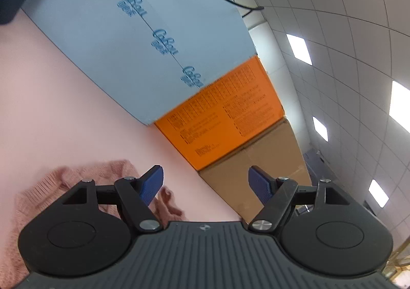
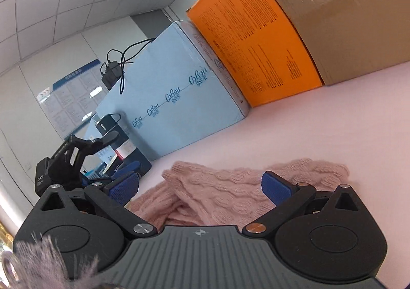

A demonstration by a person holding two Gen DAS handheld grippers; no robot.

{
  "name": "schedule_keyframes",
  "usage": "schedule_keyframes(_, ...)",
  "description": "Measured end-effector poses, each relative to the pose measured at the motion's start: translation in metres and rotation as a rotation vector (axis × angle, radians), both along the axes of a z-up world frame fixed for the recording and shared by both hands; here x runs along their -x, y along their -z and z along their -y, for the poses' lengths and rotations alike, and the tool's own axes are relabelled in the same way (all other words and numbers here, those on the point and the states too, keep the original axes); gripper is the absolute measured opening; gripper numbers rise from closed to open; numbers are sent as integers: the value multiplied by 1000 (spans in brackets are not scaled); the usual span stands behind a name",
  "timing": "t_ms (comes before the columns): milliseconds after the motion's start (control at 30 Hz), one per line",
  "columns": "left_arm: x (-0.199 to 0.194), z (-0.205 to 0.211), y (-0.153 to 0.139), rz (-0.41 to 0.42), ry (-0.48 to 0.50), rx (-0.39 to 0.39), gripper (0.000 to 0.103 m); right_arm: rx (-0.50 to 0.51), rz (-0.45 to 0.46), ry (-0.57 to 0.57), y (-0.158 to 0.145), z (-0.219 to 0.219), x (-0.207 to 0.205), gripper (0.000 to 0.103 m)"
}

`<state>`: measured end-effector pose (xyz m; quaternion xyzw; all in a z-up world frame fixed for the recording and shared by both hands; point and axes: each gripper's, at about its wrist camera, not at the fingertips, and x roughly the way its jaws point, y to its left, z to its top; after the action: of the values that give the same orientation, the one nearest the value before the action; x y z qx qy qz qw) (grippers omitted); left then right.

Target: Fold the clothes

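A: Right gripper (image 2: 201, 190) fingers wide apart, holding nothing; pink knit sweater (image 2: 230, 191) lies bunched on the pink bench (image 2: 320, 122) just beyond them.

B: Left gripper (image 1: 205, 184)?

A: Also spread, nothing held. Sweater (image 1: 38, 202) sits under its left side. Blue box (image 1: 123, 40), orange box (image 1: 225, 115) behind.

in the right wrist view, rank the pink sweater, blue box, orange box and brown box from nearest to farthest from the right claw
1. Pink sweater: on the table just ahead of the right claw, between its open fingers.
2. Blue box: farther back, ahead and to the left.
3. Orange box: beside the blue box, to its right.
4. Brown box: far right end of the row.
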<state>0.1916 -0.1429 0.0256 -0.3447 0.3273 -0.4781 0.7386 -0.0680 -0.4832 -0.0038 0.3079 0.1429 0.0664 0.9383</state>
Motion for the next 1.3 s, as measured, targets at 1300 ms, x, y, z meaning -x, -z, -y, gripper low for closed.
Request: schedule_keyframes(1300,-22,-82,0,-43,84,-455,103,71,28,-141,-5,-51,4,103)
